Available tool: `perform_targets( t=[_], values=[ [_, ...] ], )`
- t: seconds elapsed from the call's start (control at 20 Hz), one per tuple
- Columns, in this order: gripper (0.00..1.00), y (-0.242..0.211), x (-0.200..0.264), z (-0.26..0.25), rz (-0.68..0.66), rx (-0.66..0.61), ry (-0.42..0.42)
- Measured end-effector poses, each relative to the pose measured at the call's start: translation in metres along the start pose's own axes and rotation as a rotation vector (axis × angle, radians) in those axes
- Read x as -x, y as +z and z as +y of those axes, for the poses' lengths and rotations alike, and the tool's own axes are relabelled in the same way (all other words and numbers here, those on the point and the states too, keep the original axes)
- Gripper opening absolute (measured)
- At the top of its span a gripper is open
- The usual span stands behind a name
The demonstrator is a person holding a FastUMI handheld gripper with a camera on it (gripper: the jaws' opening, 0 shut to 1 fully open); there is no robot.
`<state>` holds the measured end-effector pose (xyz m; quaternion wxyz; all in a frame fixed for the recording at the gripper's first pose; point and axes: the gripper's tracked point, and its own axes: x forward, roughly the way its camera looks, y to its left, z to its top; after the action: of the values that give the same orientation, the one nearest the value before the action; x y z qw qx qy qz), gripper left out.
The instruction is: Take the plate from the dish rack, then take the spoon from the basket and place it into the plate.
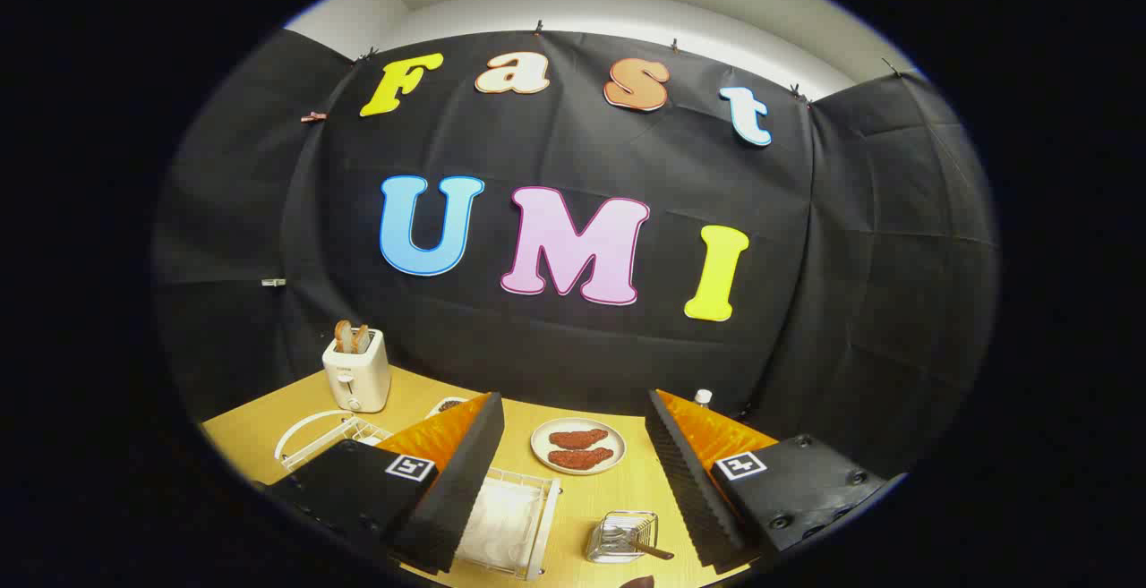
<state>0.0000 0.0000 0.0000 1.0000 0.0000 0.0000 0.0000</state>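
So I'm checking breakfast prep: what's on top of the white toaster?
Two browned toast slices stick up from the white toaster's slots; their lower halves are hidden inside. The open tongs are apart from it.

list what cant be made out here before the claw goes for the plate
- Dish rack: its near left part is behind the claw's left finger; what fills it is a white blur.
- Basket: contents too small to name; one handle sticks out.
- Small dish beyond the left finger: mostly covered.

The claw is open.
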Motion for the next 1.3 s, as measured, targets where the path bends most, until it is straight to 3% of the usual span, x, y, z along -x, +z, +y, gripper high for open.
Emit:
perform_targets(
  t=[1.3],
  values=[
    [0.97, -0.004, 0.006, 0.029, 0.026, -0.005, 0.030]
  ],
)
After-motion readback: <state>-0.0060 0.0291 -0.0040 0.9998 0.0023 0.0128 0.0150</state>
